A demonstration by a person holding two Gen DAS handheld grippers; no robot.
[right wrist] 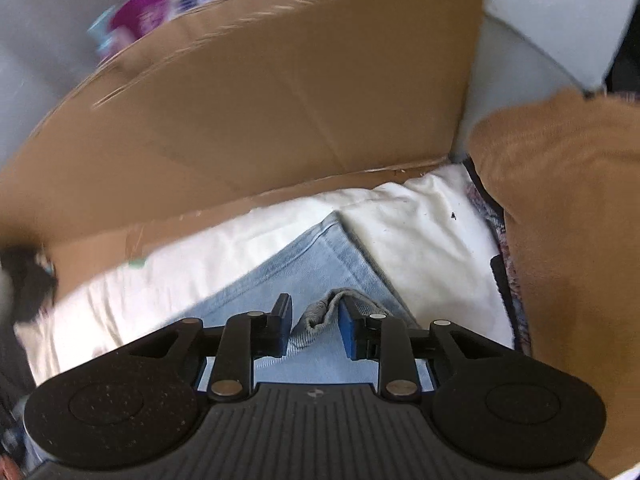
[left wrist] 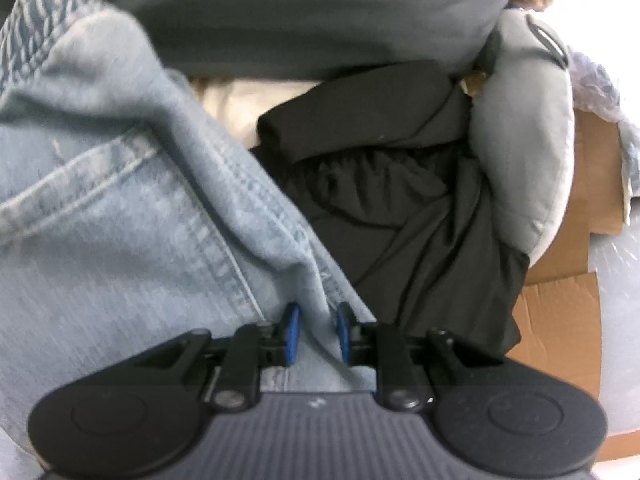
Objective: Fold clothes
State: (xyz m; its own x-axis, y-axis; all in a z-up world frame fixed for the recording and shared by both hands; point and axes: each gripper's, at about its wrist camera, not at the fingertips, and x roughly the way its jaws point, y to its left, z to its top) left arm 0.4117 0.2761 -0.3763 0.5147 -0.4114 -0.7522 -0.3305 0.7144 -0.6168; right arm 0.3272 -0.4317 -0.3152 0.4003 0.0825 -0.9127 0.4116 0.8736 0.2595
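While both pairs of fingers point(left wrist: 316, 334) point(right wrist: 314, 330) stand narrowly parted, one pair of jeans point(left wrist: 120, 220) lies between.

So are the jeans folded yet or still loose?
Still loose: the jeans lie bunched in creases, and a hem corner curls up.

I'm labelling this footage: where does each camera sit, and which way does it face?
Left wrist: on the left gripper, looking down on jeans and a black garment; own jaws show.
Right wrist: on the right gripper, facing a cardboard box over white fabric; own jaws show.
Shared: the jeans.
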